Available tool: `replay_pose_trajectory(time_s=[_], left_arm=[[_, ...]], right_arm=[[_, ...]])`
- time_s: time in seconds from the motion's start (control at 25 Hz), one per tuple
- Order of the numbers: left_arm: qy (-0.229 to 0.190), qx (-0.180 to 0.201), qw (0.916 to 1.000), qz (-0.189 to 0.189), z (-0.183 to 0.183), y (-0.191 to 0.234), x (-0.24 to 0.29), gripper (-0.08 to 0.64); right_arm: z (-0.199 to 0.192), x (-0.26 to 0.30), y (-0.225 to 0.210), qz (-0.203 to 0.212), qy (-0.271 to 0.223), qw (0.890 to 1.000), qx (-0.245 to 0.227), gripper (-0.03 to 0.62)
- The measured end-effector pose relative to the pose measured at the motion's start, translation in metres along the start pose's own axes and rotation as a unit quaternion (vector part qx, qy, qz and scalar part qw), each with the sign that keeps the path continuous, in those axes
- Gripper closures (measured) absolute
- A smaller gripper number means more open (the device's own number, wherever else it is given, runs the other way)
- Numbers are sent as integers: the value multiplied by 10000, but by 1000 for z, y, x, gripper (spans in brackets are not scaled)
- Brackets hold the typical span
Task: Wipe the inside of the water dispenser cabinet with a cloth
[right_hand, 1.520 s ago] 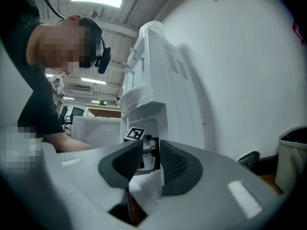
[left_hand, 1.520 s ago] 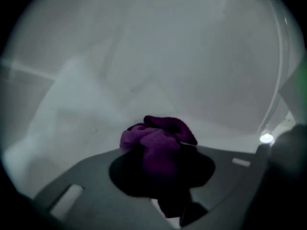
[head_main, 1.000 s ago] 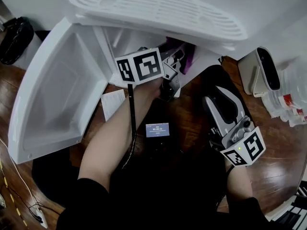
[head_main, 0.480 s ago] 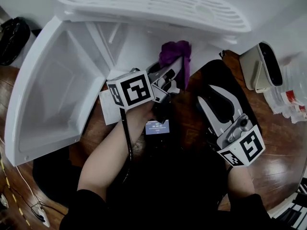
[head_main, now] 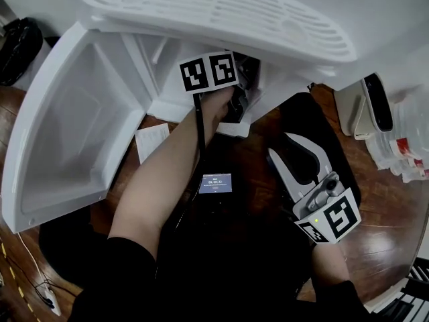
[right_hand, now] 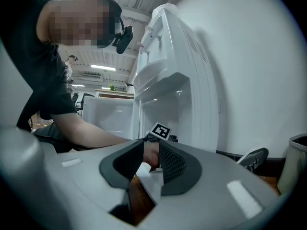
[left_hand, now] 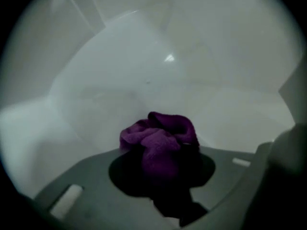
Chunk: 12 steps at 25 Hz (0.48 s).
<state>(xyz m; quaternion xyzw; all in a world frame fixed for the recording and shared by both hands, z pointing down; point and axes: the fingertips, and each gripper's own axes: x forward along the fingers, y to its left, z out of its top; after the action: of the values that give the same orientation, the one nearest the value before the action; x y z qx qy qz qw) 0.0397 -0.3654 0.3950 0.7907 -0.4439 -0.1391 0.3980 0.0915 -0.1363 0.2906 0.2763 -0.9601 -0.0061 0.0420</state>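
Note:
The white water dispenser [head_main: 221, 12] stands with its lower cabinet door [head_main: 67, 126] swung open to the left. My left gripper [head_main: 236, 100] reaches into the cabinet opening, its marker cube just outside. In the left gripper view this gripper [left_hand: 160, 164] is shut on a bunched purple cloth [left_hand: 158, 140], which sits close to the pale inner wall [left_hand: 144, 75] of the cabinet. The cloth is hidden in the head view. My right gripper [head_main: 281, 145] hangs low at the right, away from the cabinet, open with nothing between its jaws [right_hand: 151, 169].
A sheet of paper [head_main: 153, 143] and a small device with a lit screen [head_main: 216, 182] lie on the wood floor before the cabinet. A white appliance [head_main: 365, 102] and plastic bags [head_main: 409, 139] stand at the right. A black bag [head_main: 20, 45] sits far left.
My left gripper has gone from in front of the cabinet into its opening with the purple cloth, which no longer shows in the head view. The right gripper has hardly moved.

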Motion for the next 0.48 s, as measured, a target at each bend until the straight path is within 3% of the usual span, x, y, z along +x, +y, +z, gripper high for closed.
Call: replay_pose_trajectory(time_s=[0.32, 0.48], left_arm=[[413, -794, 9941, -613, -56, -35, -80, 413], [226, -825, 9955, -415, -52, -21, -64, 413]], right_arm=[[3, 5, 14, 206, 48, 9996, -172, 495], [0, 8, 22, 311, 96, 9991, -259, 499]])
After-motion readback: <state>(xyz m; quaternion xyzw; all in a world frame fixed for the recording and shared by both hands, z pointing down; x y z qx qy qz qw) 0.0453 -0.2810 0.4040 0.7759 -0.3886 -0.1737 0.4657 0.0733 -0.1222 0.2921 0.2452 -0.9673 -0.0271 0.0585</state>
